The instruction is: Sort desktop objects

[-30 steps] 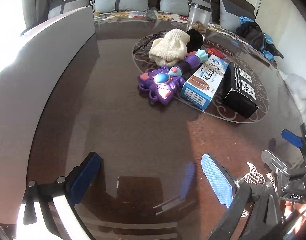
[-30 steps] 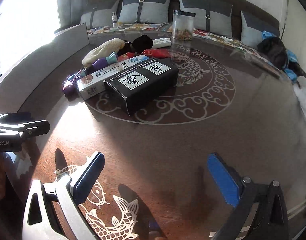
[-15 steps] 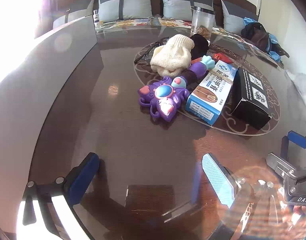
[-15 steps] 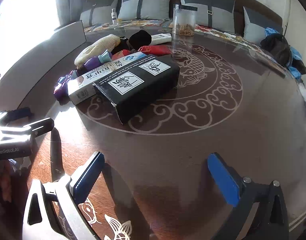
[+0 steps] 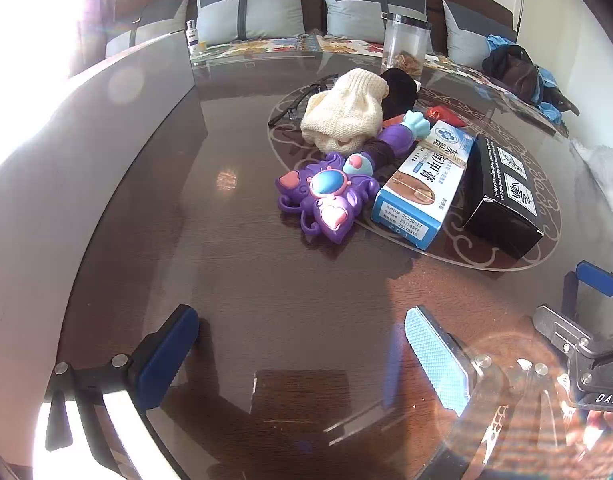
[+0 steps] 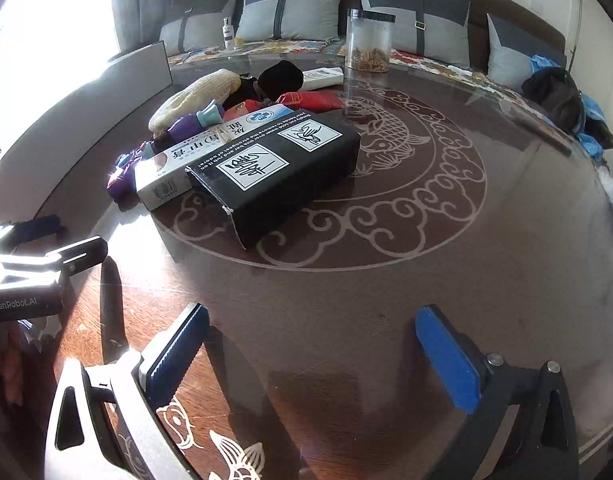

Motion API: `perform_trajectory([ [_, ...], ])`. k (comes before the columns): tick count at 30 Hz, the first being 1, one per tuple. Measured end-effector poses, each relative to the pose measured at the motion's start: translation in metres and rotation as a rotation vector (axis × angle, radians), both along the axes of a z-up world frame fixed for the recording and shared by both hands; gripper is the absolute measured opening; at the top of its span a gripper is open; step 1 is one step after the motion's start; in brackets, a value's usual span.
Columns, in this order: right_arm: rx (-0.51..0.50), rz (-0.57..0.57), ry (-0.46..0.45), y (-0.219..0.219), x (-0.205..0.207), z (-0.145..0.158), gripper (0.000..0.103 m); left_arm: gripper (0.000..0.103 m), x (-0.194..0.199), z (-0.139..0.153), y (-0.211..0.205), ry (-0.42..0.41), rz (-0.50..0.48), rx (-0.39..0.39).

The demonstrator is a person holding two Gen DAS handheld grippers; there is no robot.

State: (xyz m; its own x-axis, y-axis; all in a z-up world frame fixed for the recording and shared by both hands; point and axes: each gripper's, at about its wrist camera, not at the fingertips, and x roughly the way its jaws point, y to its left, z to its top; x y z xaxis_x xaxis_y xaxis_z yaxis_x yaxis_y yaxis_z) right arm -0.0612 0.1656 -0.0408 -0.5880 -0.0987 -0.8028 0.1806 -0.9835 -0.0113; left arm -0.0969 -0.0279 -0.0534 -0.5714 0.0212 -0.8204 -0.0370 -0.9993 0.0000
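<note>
Purple toy (image 5: 326, 196) lies well ahead of the left gripper (image 5: 302, 354), jaws spread, empty; only this view shows what seem to be glasses (image 5: 302, 98). Right gripper (image 6: 312, 354), jaws spread, faces the black box (image 6: 274, 164) and a white remote (image 6: 322, 77) on the desk (image 6: 386, 280).

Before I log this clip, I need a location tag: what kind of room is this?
Most likely a home living or sitting room: a bench sofa with grey cushions runs behind a glass-topped wooden table, which holds household clutter such as a knit hat and a purple toy.
</note>
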Motion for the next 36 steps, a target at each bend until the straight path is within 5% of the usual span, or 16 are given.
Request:
perform_trajectory([
  [10, 0.000, 0.000, 0.000, 0.000, 0.000, 0.000, 0.103, 0.103, -0.016, 0.000, 0.005, -0.005, 0.036, -0.001],
  [20, 0.003, -0.013, -0.008, 0.000, -0.011, 0.000, 0.103, 0.103, -0.056, 0.001, 0.018, 0.008, -0.082, 0.001],
  [36, 0.006, -0.013, -0.016, -0.004, -0.035, 0.001, 0.103, 0.103, -0.058, 0.002, 0.017, 0.009, -0.080, 0.002],
])
